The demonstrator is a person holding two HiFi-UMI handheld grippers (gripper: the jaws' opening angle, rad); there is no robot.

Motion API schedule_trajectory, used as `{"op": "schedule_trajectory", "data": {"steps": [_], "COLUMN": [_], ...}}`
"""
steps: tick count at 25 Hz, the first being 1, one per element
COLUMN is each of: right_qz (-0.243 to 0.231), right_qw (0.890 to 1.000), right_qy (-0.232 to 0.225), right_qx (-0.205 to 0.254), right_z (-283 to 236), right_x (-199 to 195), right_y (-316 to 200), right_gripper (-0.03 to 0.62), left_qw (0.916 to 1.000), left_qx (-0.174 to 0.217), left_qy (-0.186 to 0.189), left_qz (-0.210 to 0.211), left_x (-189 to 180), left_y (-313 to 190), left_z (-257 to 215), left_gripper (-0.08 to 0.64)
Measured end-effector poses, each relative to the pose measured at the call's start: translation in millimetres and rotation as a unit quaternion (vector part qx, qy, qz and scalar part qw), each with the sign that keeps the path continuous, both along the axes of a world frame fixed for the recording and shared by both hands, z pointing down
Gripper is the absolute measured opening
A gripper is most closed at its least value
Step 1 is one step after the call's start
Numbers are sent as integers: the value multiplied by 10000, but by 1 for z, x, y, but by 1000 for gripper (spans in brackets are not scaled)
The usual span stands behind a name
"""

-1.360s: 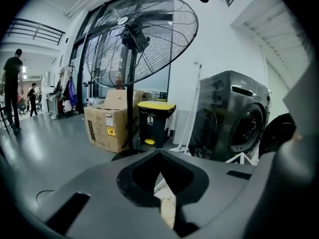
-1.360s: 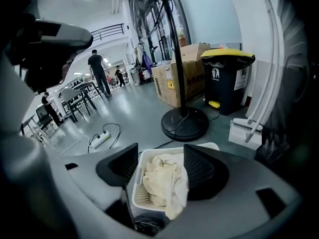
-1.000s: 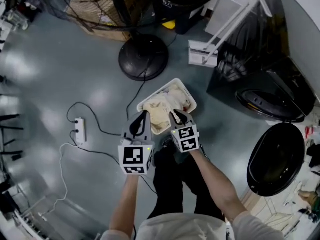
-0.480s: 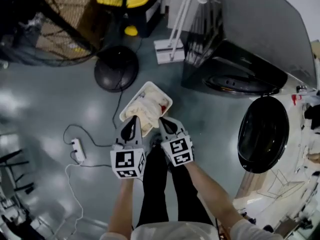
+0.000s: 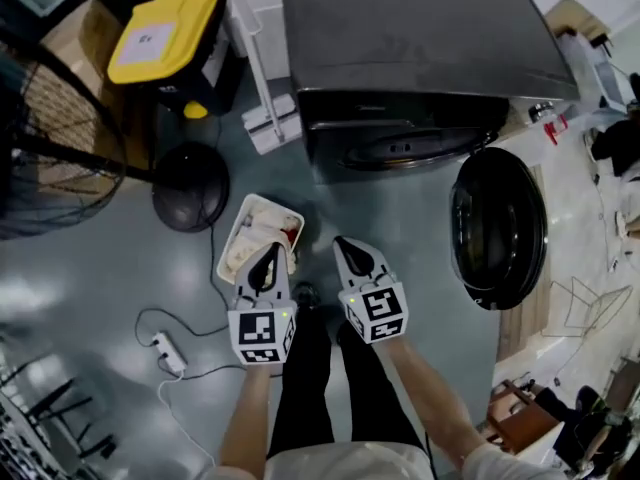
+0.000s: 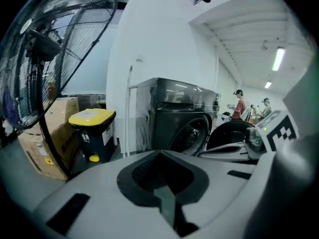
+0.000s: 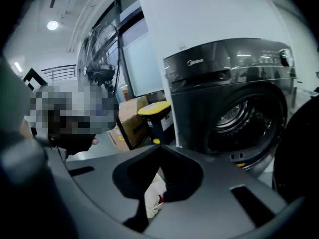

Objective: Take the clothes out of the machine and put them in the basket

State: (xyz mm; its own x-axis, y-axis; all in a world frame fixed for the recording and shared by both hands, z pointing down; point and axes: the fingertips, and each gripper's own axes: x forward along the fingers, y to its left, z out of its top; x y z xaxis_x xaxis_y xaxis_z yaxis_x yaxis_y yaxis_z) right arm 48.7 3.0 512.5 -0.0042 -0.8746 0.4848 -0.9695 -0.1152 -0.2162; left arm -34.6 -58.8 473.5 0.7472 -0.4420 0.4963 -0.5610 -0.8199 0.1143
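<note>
Plainly empty, the right gripper (image 5: 346, 241) had its jaws pressed together, and so did the left gripper (image 5: 270, 251), which hung over the near edge of the basket (image 5: 226, 258). The clothes (image 5: 262, 230) heaped in the basket looked soft, light and limp, best pinched at a raised fold. A second earlier both grippers were low over that heap; they had since lifted toward the machine (image 5: 420, 58), whose door (image 5: 497, 228) was open.

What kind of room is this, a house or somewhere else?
Probably a workshop or test room, not a home: a washing machine stands on a bare grey floor, near a big standing fan, cardboard boxes and a yellow-lidded bin.
</note>
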Motion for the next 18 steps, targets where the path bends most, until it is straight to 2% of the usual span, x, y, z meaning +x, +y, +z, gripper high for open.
{"op": "schedule_trajectory", "data": {"steps": [5, 10, 15, 18], "right_qz": [852, 1579, 1973, 2120], "right_qw": [9963, 9869, 9795, 9760], "right_qy": [129, 318, 414, 484], "right_qx": [7, -52, -11, 112], "right_z": [-26, -56, -100, -134], "right_x": [69, 125, 172, 185], "right_y": [56, 114, 148, 162], "right_gripper": [23, 23, 23, 23], "left_qw": [9990, 9970, 9941, 9930], "left_qx": [53, 154, 325, 481], "left_qy": [32, 70, 116, 175], "left_qz": [436, 758, 1028, 1063], "left_x": [46, 82, 125, 133], "left_y": [17, 27, 32, 35], "left_z": [-21, -44, -90, -125], "left_gripper": [18, 18, 18, 18]}}
